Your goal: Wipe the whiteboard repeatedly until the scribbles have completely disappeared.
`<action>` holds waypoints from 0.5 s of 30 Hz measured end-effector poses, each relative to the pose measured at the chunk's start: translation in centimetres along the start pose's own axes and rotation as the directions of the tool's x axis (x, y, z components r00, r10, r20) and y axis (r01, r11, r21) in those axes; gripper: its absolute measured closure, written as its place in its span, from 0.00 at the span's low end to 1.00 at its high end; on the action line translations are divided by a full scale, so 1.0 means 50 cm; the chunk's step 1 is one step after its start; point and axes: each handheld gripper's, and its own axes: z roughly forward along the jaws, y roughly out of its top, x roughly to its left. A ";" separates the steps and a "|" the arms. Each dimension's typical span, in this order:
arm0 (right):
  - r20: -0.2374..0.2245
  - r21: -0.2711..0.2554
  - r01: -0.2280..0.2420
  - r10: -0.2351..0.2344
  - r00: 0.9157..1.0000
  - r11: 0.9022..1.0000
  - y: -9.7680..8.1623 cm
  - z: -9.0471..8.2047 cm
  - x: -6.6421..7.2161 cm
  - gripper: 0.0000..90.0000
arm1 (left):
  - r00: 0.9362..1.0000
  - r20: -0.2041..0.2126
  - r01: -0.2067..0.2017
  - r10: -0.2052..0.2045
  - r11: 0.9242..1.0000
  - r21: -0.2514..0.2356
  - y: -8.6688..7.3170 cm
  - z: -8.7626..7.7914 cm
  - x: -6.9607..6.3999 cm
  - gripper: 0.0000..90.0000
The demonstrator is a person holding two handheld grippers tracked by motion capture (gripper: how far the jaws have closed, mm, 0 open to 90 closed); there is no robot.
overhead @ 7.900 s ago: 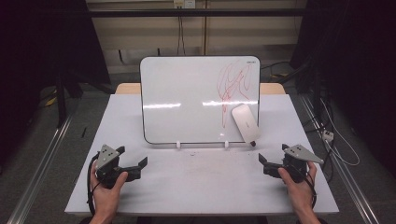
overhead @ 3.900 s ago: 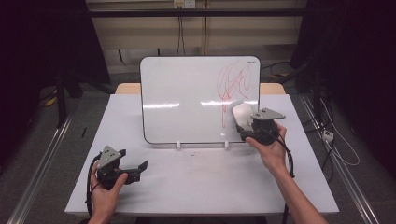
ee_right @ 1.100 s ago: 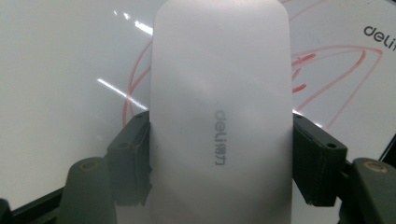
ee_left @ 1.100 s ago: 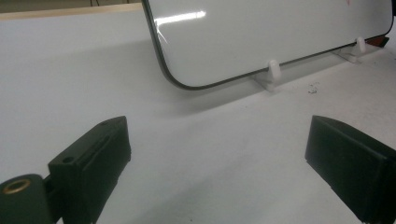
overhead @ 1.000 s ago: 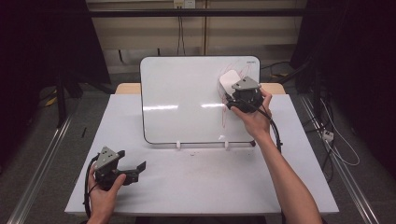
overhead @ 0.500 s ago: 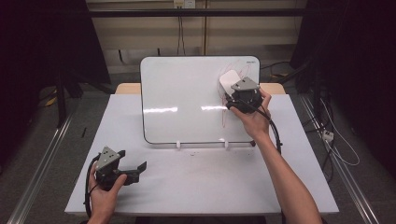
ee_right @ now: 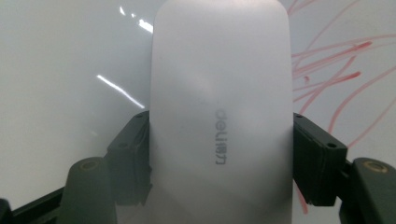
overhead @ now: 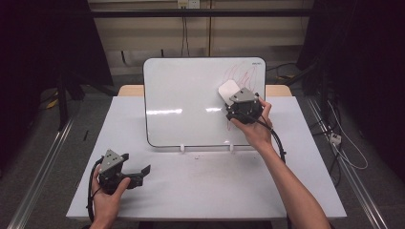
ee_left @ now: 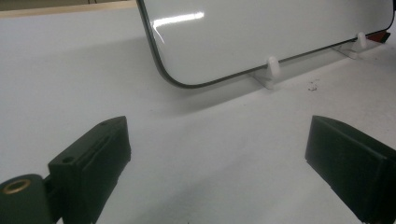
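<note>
Eraser (ee_right: pixel 219 116) sits clamped in the right tool (overhead: pixel 242 106), flat against the whiteboard (overhead: pixel 186 105) at two o'clock, placed to wipe the red scribble (overhead: pixel 243 76). Left tool (overhead: pixel 125 172), jaws apart, idles on the bench (overhead: pixel 200 186).

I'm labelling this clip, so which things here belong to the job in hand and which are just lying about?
In the job:
- white eraser, clamped in the right gripper
- whiteboard
- red scribbles on it

Just there:
- left gripper, open, low over the table
- cables on the floor
</note>
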 end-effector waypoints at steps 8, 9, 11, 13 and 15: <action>-0.017 0.000 0.007 -0.007 1.000 1.000 -0.003 -0.001 0.009 0.35 | 1.000 -0.001 -0.004 0.004 1.000 0.005 0.000 0.001 0.001 0.07; -0.020 0.001 0.005 -0.005 1.000 1.000 -0.003 0.000 0.008 0.35 | 1.000 -0.003 -0.005 0.005 1.000 0.006 0.000 0.000 0.002 0.07; -0.021 0.001 0.008 -0.008 1.000 1.000 -0.002 0.001 0.006 0.35 | 1.000 -0.003 -0.003 0.003 1.000 0.005 0.000 0.000 0.003 0.07; -0.018 -0.001 0.001 -0.001 1.000 1.000 0.002 0.001 0.001 0.35 | 1.000 -0.002 -0.002 0.002 1.000 0.005 0.000 0.000 0.004 0.07; -0.015 -0.001 0.002 -0.002 1.000 1.000 0.007 0.002 -0.006 0.35 | 1.000 -0.004 0.001 -0.001 1.000 0.002 0.000 -0.001 0.004 0.07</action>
